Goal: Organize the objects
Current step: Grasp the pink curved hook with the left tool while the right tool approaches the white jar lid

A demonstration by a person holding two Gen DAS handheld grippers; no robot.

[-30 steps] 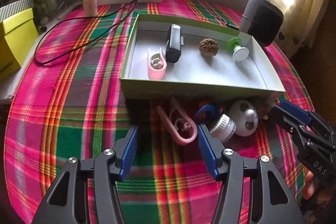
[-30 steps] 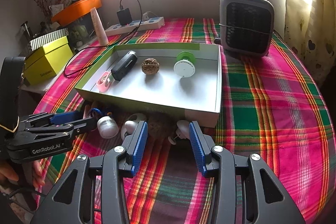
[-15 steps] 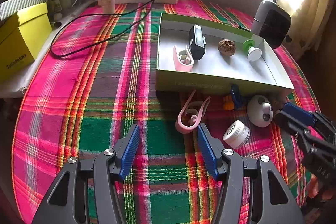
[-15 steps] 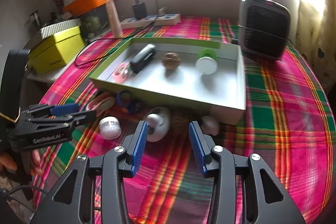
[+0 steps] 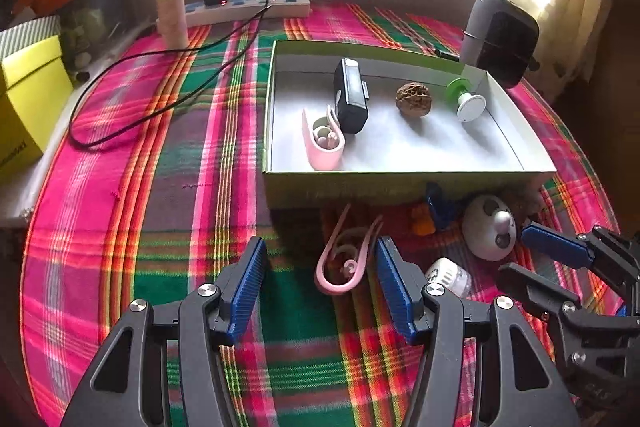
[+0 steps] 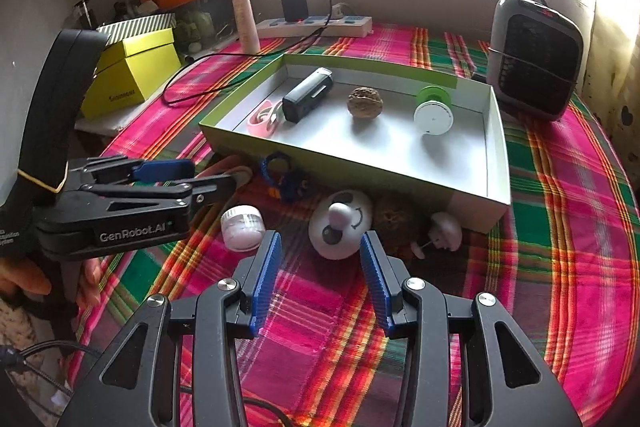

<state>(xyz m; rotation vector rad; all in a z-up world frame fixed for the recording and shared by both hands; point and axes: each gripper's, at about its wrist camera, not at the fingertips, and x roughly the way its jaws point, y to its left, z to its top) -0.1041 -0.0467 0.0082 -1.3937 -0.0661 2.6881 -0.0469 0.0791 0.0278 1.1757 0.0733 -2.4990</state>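
4 items are found already in the tray (image 6: 496, 131), in the upper middle of the right view: a pink clip (image 6: 260, 121), a black device (image 6: 308, 95), a walnut (image 6: 365, 101) and a green spool (image 6: 433, 109); at least 5 more are left on the cloth (image 6: 560, 247) just below the tray wall, among them a second pink clip (image 5: 346, 259), a white jar (image 6: 243, 228) and a panda toy (image 6: 341, 224). The left gripper (image 5: 320, 283) and right gripper (image 6: 318, 275) are both held open and empty, the clip lying between the left jaws and the toy just ahead of the right. Against the frame 1 second earlier, the tray is seen farther up the left view, and the right gripper is now lined up with the toy.
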